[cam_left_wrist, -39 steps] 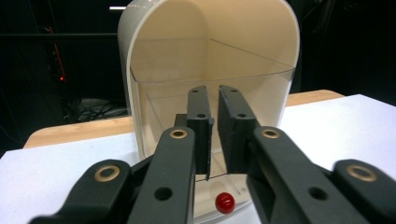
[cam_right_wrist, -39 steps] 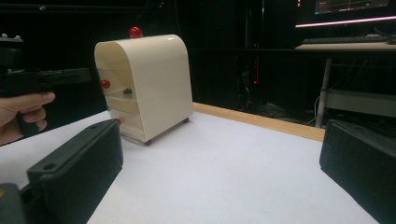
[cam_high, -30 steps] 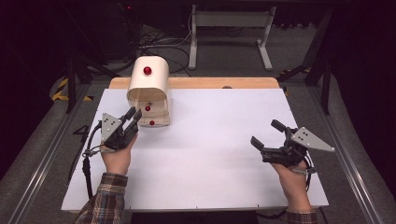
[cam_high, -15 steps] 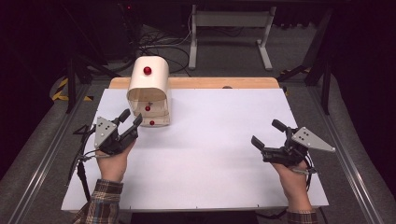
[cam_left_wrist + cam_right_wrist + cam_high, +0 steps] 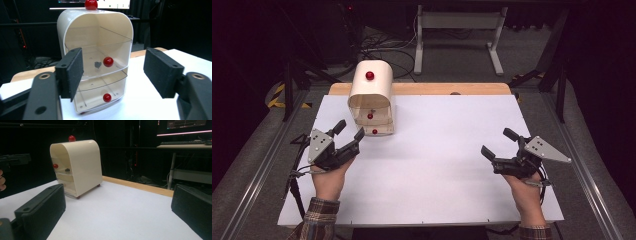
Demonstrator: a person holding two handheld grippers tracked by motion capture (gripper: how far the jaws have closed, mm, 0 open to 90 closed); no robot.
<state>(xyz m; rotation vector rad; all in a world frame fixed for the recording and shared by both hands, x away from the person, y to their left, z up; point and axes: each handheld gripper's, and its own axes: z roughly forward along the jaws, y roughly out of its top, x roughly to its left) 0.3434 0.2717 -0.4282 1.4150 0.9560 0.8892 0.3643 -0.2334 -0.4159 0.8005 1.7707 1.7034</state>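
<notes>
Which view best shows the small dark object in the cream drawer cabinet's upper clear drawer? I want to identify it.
The left gripper view: the small dark object lies close, seen through the clear drawer front beside a red round knob. The right gripper view shows it as a distant speck; the high view gives a faint mark.

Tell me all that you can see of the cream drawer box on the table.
The cream drawer box stands upright on the white table, near its far left. It looks like glossy plastic with a rounded top and a red knob above. Two clear drawers sit in it, each with a red knob; the upper holds a small dark object. Nothing touches it.
</notes>
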